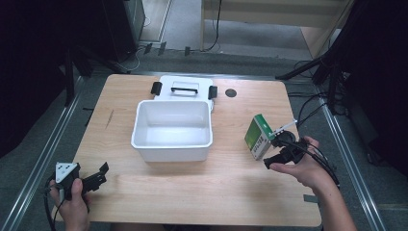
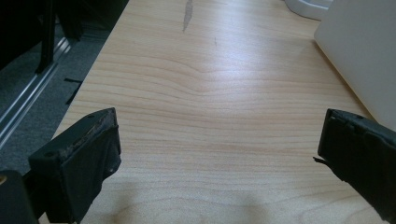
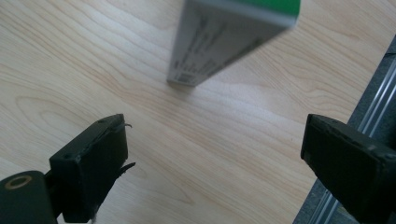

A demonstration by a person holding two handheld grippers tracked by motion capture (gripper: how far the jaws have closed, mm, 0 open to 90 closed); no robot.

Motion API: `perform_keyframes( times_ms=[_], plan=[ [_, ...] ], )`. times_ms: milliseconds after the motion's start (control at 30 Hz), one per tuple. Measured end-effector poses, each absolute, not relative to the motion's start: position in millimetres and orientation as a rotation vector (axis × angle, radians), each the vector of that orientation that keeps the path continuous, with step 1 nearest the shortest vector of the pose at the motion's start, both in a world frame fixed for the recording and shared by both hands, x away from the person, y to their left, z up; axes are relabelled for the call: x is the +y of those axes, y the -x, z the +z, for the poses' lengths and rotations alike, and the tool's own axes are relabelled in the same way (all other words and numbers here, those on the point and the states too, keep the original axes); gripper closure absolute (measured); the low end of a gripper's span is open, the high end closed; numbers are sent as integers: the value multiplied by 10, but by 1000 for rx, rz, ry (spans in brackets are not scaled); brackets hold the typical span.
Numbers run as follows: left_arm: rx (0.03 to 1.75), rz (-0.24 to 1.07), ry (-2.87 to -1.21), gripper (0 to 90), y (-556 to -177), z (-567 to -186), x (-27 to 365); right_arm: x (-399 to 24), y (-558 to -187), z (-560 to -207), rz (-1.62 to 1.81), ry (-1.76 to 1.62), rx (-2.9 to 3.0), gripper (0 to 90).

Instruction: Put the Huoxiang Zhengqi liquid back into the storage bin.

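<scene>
1. Wooden table (image 1: 202, 192) runs right up to the near edge and carries everything; most of its surface lies bare, and a dark round mark sits near its far edge.
2. Next in size, the white bin (image 1: 172, 130) stands open at the middle of the table with nothing visible inside, so the packing, as I judge it, has not begun.
3. Behind the bin and touching its far side lies the white lid (image 1: 185, 87), flat, with a black handle and two black clips; taking the lid off looks already done.
4. Smaller again, the green and white carton (image 1: 258, 137) stands tilted on the table right of the bin, well apart from it. In the right gripper view the carton (image 3: 224, 42) sits ahead of the jaws, not between them.
5. Right gripper (image 1: 279, 151) is beside the carton, jaws spread wide, pinching nothing (image 3: 210, 158).
6. Left gripper (image 1: 98, 175) rests at the near left corner, jaws also spread (image 2: 217, 154), nothing but bare wood between them.
7. Left to do, by my reading: grasp the carton, carry it into the bin, likely refit the lid.
</scene>
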State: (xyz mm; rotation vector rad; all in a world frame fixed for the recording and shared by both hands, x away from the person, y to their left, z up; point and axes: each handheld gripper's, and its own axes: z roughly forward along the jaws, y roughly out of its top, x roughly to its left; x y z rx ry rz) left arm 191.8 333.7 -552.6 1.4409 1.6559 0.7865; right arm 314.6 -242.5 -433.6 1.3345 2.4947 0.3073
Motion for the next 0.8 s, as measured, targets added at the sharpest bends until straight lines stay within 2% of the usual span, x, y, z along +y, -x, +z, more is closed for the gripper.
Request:
perform_keyframes(
  times_ms=[567, 800],
  plan=[
    [1661, 781, -1439, 0, -1925, -5527, 3338, -2156, -3524, -4151, 245, -1382, 2523, 144],
    [1664, 780, -1434, 0, -1926, -5527, 3336, -2068, -3704, -4091, 207, -1420, 2516, 232]
  ],
)
